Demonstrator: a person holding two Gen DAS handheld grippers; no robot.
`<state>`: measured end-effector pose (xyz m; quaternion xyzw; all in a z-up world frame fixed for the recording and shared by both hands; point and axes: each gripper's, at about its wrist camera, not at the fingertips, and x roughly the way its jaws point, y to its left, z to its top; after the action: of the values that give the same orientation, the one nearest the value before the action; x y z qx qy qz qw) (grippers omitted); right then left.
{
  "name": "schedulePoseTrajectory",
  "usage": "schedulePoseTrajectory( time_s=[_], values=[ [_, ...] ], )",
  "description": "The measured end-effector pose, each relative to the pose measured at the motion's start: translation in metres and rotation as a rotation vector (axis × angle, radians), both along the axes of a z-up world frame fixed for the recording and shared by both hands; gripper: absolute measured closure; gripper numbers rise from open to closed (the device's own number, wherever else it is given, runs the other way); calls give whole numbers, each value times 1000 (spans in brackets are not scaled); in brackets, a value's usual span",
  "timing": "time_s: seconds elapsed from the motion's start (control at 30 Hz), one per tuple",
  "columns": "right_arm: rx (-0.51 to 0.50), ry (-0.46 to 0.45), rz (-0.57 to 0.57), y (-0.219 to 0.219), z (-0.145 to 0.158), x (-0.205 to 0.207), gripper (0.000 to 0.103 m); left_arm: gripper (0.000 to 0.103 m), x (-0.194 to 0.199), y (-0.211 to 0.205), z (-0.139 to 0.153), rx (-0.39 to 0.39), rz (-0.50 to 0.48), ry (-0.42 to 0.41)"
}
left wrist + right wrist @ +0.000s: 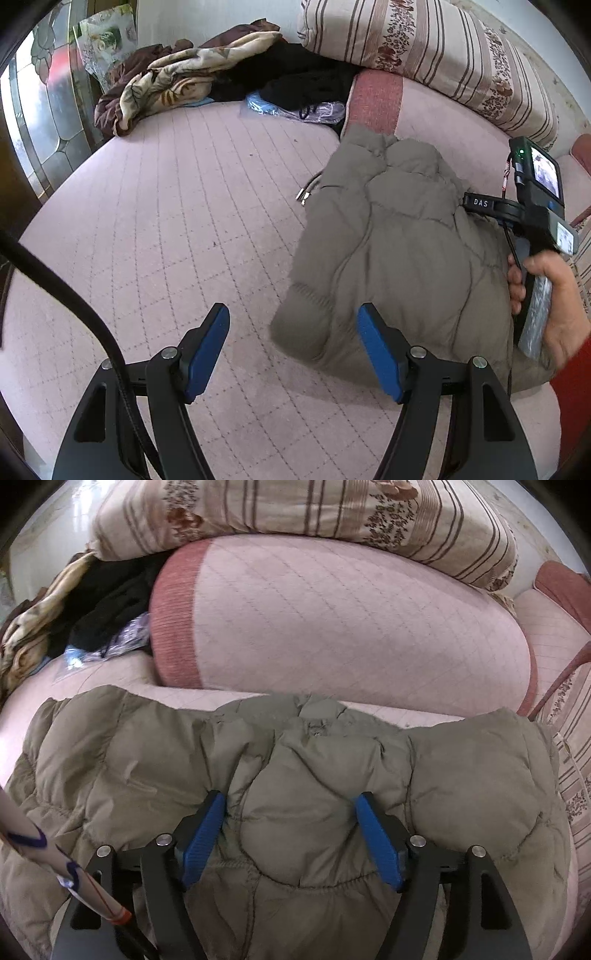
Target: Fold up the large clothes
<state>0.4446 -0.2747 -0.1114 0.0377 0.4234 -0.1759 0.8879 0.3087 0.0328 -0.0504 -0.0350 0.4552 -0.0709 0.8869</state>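
An olive puffer jacket (399, 240) lies folded in a bundle on the pink quilted bed cover (166, 221). My left gripper (292, 310) hangs open just above the bed at the jacket's near left corner, its right pad over the fabric edge and its left pad over bare cover. A person's hand (554, 295) holds the right gripper's handle at the jacket's right side. In the right wrist view the jacket (129, 775) fills the foreground. My right gripper (291, 795) is open and straddles a puffy quilted bulge, its blue pads at either side.
A pink bolster (351, 627) lies right behind the jacket, with a striped floral quilt (424, 48) stacked on it. A brown patterned blanket (166, 81), black clothes (295, 74) and a plastic bag (291, 107) sit at the back. Metal-tipped drawstrings (304, 195) poke out left.
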Motion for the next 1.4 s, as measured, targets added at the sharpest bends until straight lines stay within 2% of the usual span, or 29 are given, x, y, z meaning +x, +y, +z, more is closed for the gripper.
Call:
schedulePoseTrajectory(
  time_s=[0.4,0.5,0.63,0.7,0.83,0.93,0.97,1.03,1.1,1.27,1.4],
  values=[
    [-43,27,-29,-9,-9,36,19,32,17,7,-2,8,32,-1],
    [-61,13,-12,-5,13,20,19,32,18,6,-2,23,37,1],
    [-43,-70,51,-6,50,-31,19,32,15,11,-1,1,37,15],
    [-52,-82,58,-14,55,-53,19,32,14,14,-1,-8,45,20],
    [-85,-56,-17,-50,41,-82,20,32,11,17,0,-25,51,21],
    [-17,-17,-130,-94,17,-85,37,32,10,16,0,-20,48,20],
    [29,-21,-154,-107,11,-86,37,32,10,16,0,-19,48,21],
    [121,-35,-215,-132,-6,-86,37,32,12,18,-1,-18,52,25],
    [163,-40,-234,-143,-19,-85,37,32,15,20,-2,-20,57,32],
    [156,-67,-255,-150,-34,-80,33,32,22,23,-4,-26,59,42],
    [103,-34,-256,-140,-27,-73,30,32,23,26,-2,-17,64,46]
  ],
)
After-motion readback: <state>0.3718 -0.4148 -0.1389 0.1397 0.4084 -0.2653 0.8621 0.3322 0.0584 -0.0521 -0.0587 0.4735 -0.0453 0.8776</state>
